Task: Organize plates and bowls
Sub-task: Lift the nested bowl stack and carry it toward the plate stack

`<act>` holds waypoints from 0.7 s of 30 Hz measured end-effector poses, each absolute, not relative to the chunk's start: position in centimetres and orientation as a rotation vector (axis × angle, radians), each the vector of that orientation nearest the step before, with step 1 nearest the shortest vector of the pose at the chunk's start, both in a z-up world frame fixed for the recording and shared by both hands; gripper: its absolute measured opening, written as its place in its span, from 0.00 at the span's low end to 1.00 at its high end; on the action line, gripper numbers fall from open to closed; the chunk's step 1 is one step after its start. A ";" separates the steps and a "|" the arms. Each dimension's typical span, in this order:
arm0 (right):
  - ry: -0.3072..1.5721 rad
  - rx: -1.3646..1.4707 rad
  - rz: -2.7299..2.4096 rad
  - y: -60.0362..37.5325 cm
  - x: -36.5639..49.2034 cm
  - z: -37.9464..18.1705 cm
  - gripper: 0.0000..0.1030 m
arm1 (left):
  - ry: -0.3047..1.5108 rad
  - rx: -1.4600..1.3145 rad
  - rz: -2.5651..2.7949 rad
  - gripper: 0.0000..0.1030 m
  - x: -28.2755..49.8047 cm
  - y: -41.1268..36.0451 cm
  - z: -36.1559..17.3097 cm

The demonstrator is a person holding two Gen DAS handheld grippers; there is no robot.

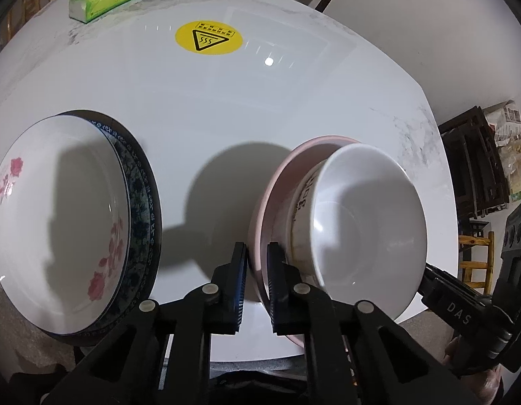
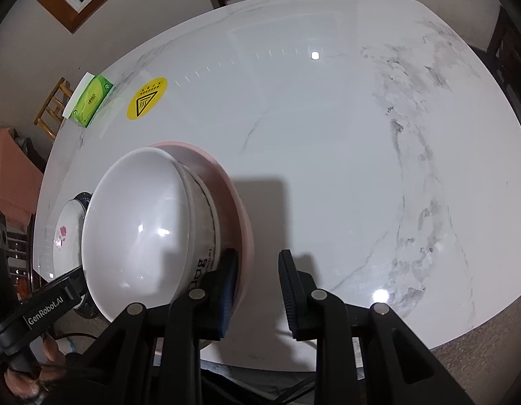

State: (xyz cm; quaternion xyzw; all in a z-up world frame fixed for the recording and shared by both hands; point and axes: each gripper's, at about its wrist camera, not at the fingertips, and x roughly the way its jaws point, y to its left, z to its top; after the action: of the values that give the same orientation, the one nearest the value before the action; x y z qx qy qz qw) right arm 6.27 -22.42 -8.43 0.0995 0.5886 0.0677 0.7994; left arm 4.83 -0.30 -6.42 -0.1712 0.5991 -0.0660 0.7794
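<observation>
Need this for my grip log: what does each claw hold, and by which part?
The left claw pinches the pink plate by its near rim, with a white bowl stacked on it. The right claw is open and holds nothing.

My left wrist view looks forward along the left tongs (image 1: 257,270), close and low over the near edge of the counter (image 1: 260,108). My right wrist view looks forward along the right tongs (image 2: 257,283) from slightly higher. Both share the white bowl (image 1: 368,226) (image 2: 135,236), at 3 o'clock on the left, 9 o'clock on the right, and the yellow sticker (image 1: 209,37) (image 2: 146,98) at 12 and 10 o'clock.
</observation>
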 end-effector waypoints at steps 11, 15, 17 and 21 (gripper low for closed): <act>1.230 0.238 0.148 -22.4 6.0 -8.5 0.20 | 1.276 -0.364 -0.135 0.08 4.6 -0.6 -6.3; 1.219 0.222 0.155 -21.8 6.1 -8.3 0.11 | 1.271 -0.359 -0.135 0.08 4.6 -0.6 -6.2; 1.215 0.213 0.154 -21.5 6.1 -8.2 0.10 | 1.270 -0.360 -0.134 0.08 4.6 -0.6 -6.2; 1.211 0.215 0.153 -21.5 6.1 -8.3 0.10 | 1.267 -0.360 -0.134 0.08 4.6 -0.7 -6.2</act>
State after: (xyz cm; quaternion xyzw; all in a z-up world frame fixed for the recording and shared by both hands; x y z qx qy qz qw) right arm 6.14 -21.46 -8.27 0.1007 0.5674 0.0715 0.8141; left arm 4.61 -0.65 -6.16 -0.1669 0.5883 -0.0623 0.7887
